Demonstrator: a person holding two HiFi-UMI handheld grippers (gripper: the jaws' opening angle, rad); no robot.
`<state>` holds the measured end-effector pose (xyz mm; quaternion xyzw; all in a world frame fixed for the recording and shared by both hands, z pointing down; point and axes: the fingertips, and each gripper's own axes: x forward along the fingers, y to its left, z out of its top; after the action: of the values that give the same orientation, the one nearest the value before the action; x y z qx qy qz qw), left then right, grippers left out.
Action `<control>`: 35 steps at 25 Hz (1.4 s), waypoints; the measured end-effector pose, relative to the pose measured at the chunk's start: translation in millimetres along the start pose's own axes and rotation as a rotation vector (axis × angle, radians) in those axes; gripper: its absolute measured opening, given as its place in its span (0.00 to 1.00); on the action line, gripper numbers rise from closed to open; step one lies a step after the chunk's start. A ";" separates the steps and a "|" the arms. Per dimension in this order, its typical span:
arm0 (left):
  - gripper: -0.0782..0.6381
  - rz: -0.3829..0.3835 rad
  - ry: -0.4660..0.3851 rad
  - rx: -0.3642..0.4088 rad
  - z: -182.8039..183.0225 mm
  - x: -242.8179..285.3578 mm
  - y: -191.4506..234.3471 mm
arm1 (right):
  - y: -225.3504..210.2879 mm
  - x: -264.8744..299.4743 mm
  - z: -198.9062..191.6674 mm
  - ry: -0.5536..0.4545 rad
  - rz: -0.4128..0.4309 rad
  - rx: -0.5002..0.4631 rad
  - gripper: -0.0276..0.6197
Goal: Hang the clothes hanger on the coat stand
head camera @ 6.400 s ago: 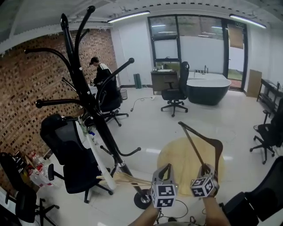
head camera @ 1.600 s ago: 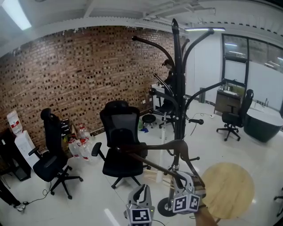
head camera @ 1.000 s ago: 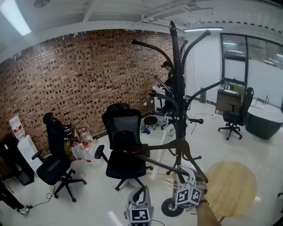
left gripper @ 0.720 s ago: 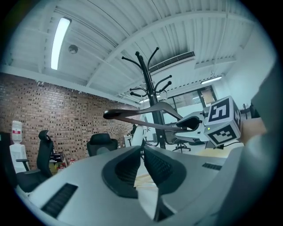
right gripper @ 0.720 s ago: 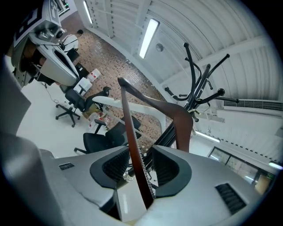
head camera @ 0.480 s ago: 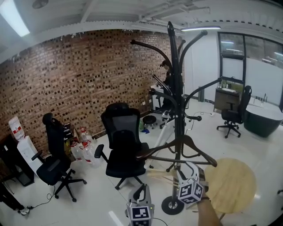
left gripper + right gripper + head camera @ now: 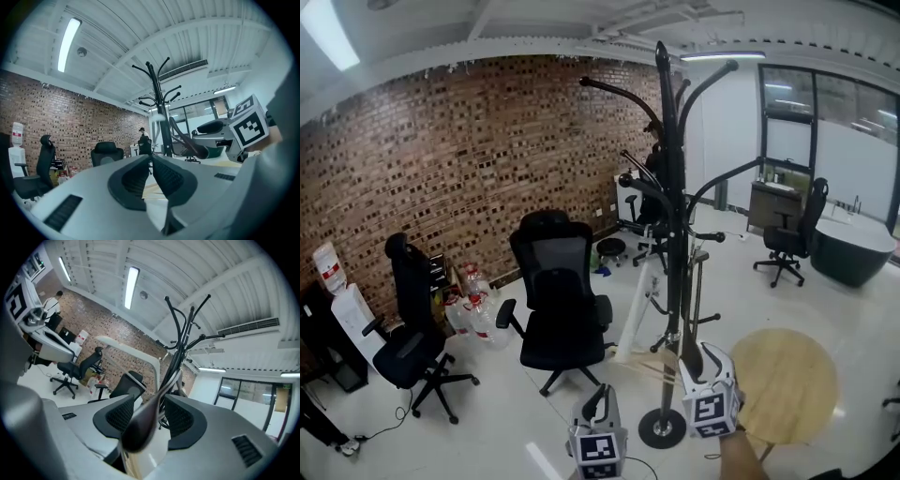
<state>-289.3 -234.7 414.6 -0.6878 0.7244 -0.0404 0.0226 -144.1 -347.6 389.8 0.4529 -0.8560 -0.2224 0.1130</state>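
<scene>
The black coat stand (image 7: pixel 668 234) rises in the middle of the head view, its curved arms spreading at the top. My right gripper (image 7: pixel 694 356) is held up close to its pole, just right of it. In the right gripper view the dark wooden hanger (image 7: pixel 140 427) runs between the jaws of the right gripper (image 7: pixel 151 401), which stand open with a gap on each side of it. The stand's arms (image 7: pixel 180 333) are straight ahead. The left gripper view shows the hanger's arm (image 7: pixel 190 143) reaching from the right gripper toward the stand (image 7: pixel 157 103). My left gripper (image 7: pixel 600 401) is low, shut and empty.
Two black office chairs (image 7: pixel 558 291) (image 7: pixel 408 328) stand on the white floor left of the stand, with water bottles (image 7: pixel 473 309) by the brick wall (image 7: pixel 441 159). A round wooden table (image 7: pixel 783 384) is at my right. A person (image 7: pixel 656 169) sits behind the stand.
The hanger has swung from broadside across the pole to edge-on beside it. My right gripper sits slightly lower and nearer the stand's pole. The left gripper has hardly moved.
</scene>
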 end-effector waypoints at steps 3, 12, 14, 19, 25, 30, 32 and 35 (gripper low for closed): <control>0.16 -0.009 -0.010 -0.005 -1.8 -9.1 3.9 | 0.1 -18.0 12.1 -0.029 -0.023 0.058 0.33; 0.13 -0.034 -0.009 -0.013 -25.0 -31.1 17.3 | 1.6 -63.0 18.1 -0.058 -0.091 0.206 0.11; 0.14 -0.040 -0.009 -0.010 -30.7 -35.1 23.2 | 5.9 -69.7 16.7 -0.049 -0.104 0.236 0.09; 0.13 -0.054 0.016 -0.021 -50.3 -42.8 37.0 | 19.1 -87.7 4.8 -0.007 -0.140 0.281 0.05; 0.13 -0.089 0.008 -0.040 -59.3 -47.0 50.4 | 42.5 -104.3 -1.6 0.039 -0.175 0.371 0.05; 0.13 -0.131 0.022 -0.065 -69.9 -39.8 54.5 | 49.3 -111.7 -19.0 0.100 -0.237 0.439 0.05; 0.13 -0.131 0.028 -0.057 -86.1 -40.3 60.2 | 57.3 -117.9 -29.1 0.111 -0.256 0.458 0.05; 0.13 -0.124 0.030 -0.047 -97.7 -48.6 59.9 | 64.3 -132.9 -43.9 0.126 -0.274 0.466 0.05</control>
<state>-355.0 -180.5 505.4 -0.7310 0.6814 -0.0351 -0.0067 -98.5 -218.5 460.4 0.5911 -0.8061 -0.0041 0.0279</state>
